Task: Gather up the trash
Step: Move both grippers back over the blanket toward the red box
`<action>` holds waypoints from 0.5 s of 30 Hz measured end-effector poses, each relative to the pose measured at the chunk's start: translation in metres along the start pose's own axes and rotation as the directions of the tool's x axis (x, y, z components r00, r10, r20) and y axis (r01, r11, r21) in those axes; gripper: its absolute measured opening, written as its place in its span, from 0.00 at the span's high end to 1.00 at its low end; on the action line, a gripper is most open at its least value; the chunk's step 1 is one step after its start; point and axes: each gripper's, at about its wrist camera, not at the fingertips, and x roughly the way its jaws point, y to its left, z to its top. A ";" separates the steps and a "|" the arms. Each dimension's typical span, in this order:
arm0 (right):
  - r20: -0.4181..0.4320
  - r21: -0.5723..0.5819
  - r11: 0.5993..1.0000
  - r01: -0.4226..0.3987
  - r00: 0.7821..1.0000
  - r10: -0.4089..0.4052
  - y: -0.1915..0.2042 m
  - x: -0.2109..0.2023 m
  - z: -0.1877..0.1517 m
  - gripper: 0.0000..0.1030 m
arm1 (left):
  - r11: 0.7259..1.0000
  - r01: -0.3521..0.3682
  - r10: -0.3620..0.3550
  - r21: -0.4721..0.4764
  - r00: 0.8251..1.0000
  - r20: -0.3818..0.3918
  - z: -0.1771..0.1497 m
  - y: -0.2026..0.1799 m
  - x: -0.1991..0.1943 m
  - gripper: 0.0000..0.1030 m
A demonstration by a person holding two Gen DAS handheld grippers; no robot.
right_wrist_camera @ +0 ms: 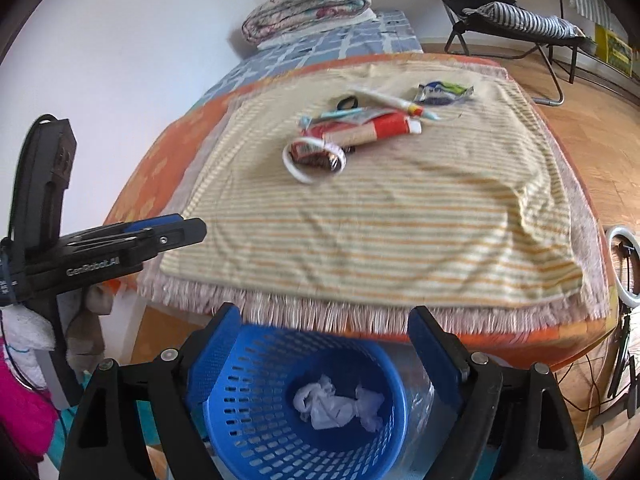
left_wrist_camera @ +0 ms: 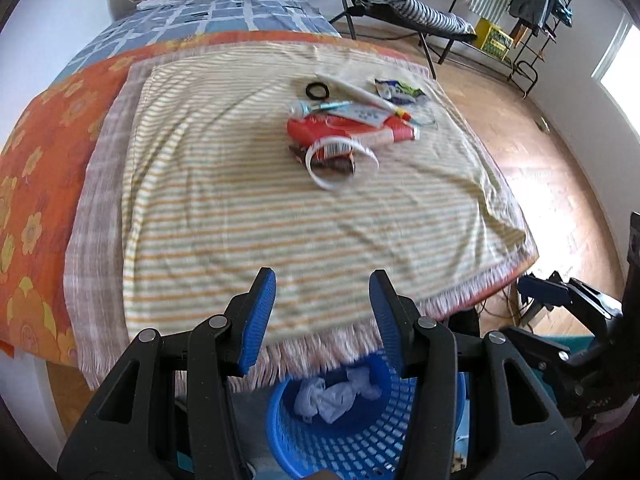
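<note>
Both tongs, left (left_wrist_camera: 322,316) & right (right_wrist_camera: 326,354), are held spread, empty, above the blue basket (right_wrist_camera: 256,432), w/ crumpled tissue (right_wrist_camera: 338,402) inside. Next pick judged pending: trash pile (right_wrist_camera: 352,130) is left mid-bed; a forward reach is needed.

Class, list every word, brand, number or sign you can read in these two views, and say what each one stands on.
"GenRobot.AI": white lettering on the black body of the left gripper, seen in the right wrist view.
Red tube: printing blurred, unreadable.
Blue and green wrapper: printing too small and blurred.
White packet on the pile: small marks, unreadable.
Yellow crate: dark markings, unreadable.
</note>
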 end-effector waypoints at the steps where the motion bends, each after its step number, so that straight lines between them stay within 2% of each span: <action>1: 0.000 -0.005 1.000 0.002 1.000 -0.002 0.001 -0.001 0.004 0.15 | 1.000 0.001 -0.001 0.002 1.000 0.002 0.003 -0.001 0.002 0.52; 8: 0.063 -0.050 0.999 0.022 0.998 -0.019 -0.003 -0.015 0.045 0.15 | 0.999 -0.030 0.029 0.038 0.999 0.025 0.022 -0.008 0.014 0.52; 12: 0.132 -0.098 0.993 0.061 0.990 -0.047 -0.007 -0.020 0.080 0.15 | 0.999 -0.025 0.024 0.035 0.999 0.026 0.033 -0.004 0.022 0.52; 15: 0.143 -0.127 0.989 0.077 0.988 -0.058 -0.014 -0.011 0.108 0.15 | 0.999 -0.028 0.026 0.043 0.999 0.030 0.041 -0.001 0.030 0.52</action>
